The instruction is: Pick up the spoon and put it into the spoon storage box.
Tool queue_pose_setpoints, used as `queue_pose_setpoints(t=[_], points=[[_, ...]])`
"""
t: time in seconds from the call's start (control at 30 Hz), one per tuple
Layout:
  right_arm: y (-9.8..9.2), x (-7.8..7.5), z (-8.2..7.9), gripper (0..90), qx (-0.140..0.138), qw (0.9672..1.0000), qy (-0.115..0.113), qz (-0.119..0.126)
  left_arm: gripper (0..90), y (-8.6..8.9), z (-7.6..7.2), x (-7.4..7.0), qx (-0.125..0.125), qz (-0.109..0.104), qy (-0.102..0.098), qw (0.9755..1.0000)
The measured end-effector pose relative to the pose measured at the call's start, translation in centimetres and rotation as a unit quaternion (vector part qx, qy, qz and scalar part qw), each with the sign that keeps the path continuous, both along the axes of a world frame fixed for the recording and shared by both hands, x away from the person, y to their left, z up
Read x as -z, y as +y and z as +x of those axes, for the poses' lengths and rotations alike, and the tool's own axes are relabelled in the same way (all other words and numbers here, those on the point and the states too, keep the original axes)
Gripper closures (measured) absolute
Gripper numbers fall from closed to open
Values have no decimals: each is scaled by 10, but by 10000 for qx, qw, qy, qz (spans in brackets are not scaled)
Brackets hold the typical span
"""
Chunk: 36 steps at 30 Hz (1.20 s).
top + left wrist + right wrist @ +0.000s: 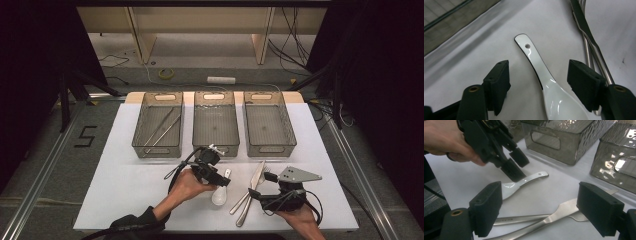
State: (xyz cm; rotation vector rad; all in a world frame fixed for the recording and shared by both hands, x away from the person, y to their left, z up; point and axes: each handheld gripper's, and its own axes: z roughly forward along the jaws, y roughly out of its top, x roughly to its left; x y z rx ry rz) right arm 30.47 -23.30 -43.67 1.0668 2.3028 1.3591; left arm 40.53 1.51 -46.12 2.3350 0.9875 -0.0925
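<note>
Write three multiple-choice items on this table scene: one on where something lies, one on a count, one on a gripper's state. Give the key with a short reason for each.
1. Where does the white spoon lie?
A. In the middle bin
B. On the white table top, between the pads of the left gripper
C. Across the metal cutlery

2. How many grey bins stand in a row at the far side of the table?
A. Two
B. Three
C. Four

3. How does the right gripper stand?
A. Jaws open, nothing pressed between them
B. Shut on the knife
C. Shut on the white spoon

Key: 1 B, the left gripper view shows the spoon flat on the table with a pad on each side, neither touching it. 2 B, the high view shows the left bin, the middle bin and the right bin. 3 A, its pads stand wide apart above the metal cutlery.
</note>
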Motion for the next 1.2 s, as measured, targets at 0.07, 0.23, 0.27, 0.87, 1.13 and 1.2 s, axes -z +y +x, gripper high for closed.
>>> queue_pose_setpoints(t=[0.07,0.23,0.27,0.87,1.13,1.2], points=[[0,0,0,213,-17,10000,-8,-10,368,-2,-1,1,-4,5,-13,10000],[1,0,0,213,-21,10000,-7,-12,418,-3,1,0,74,83,-15,9999],[1,0,0,213,-16,10000,-4,-7,429,-3,2,1,85,102,-18,9999],[1,0,0,217,-20,10000,2,-33,677,-24,-6,7,473,485,-225,9974],[1,0,0,218,-35,10000,-5,-46,825,-22,-4,9,546,199,148,9982],[1,0,0,218,-34,10000,-4,-39,844,-26,-7,9,567,214,93,9981]])
